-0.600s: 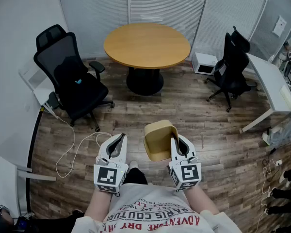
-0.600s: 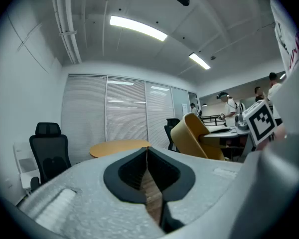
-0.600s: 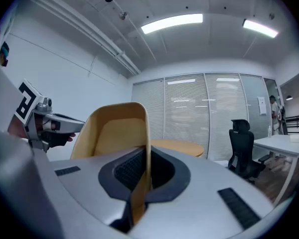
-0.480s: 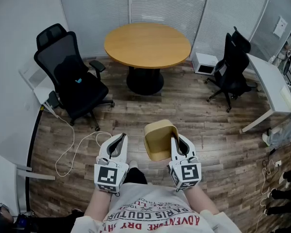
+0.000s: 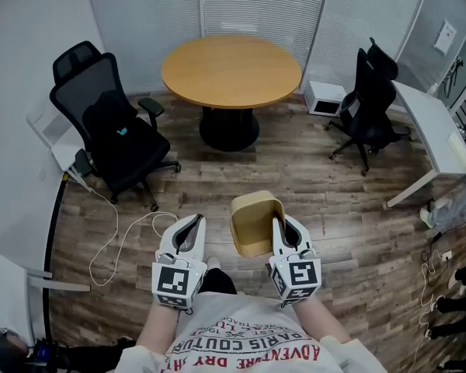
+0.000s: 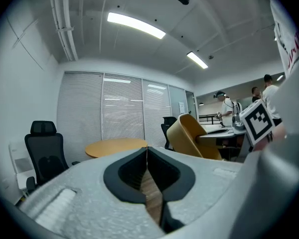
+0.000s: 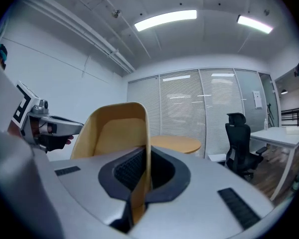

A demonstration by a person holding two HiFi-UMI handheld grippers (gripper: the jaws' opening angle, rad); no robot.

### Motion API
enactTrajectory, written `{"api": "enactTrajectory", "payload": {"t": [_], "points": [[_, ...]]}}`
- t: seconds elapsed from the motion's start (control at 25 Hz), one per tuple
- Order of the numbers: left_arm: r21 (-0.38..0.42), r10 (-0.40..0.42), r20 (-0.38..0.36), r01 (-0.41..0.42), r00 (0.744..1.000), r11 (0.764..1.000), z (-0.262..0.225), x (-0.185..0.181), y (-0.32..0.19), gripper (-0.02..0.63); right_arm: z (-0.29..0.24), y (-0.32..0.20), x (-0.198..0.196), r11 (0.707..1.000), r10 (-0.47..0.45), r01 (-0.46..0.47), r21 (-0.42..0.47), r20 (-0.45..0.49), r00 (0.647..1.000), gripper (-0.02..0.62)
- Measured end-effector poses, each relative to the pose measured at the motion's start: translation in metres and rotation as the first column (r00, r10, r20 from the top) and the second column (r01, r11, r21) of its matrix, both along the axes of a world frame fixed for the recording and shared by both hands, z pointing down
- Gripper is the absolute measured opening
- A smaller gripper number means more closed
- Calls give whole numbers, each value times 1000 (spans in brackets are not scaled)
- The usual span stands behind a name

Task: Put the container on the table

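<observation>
right gripper [image 5: 277, 222] is clamped on one thin side wall of the tan container [image 5: 252, 222], which is held in the air just in front of the person, over the wooden floor. left gripper [image 5: 194, 220] hangs beside it, pinched closed on nothing and giving no support. with only that single wall pinched, i reckon the container could swivel in the pads or slide out on the walk across. a pale cable [image 5: 116, 224] loops on the floor near the left side, a possible snag for feet. the round table [image 5: 231, 70] stands well apart, flanked by black office chairs [image 5: 113, 127]; a hurried set-down near its edge could tip the container off.
</observation>
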State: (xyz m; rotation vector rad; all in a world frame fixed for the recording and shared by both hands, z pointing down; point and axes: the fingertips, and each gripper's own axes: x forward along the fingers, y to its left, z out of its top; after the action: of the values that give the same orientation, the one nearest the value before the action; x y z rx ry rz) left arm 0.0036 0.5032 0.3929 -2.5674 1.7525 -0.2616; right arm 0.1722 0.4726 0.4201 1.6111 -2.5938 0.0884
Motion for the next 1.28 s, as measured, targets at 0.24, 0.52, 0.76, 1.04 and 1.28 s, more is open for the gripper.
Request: {"api": "enactTrajectory", "payload": {"t": [0.24, 0.52, 0.76, 1.04, 1.28], "points": [[-17, -1, -6, 1, 1000, 1000, 8, 6, -9, 12, 7, -7, 8, 1000, 5, -5, -14, -6, 1000, 11], [-38, 15, -12, -16, 1000, 999, 15, 7, -43, 12, 15, -37, 9, 999, 17, -18, -42, -15, 1000, 11], [-64, 37, -23, -38, 999, 997, 24, -5, -97, 12, 27, -89, 1, 995, 50, -52, -88, -20, 999, 11], [-59, 89, -49, -92, 995, 994, 8, -45, -190, 12, 19, -173, -28, 987, 113, -115, -116, -25, 993, 11], [-58, 112, -58, -116, 992, 992, 0, -96, -281, 12, 14, -254, -68, 978, 160, -162, -133, -20, 987, 11]]}}
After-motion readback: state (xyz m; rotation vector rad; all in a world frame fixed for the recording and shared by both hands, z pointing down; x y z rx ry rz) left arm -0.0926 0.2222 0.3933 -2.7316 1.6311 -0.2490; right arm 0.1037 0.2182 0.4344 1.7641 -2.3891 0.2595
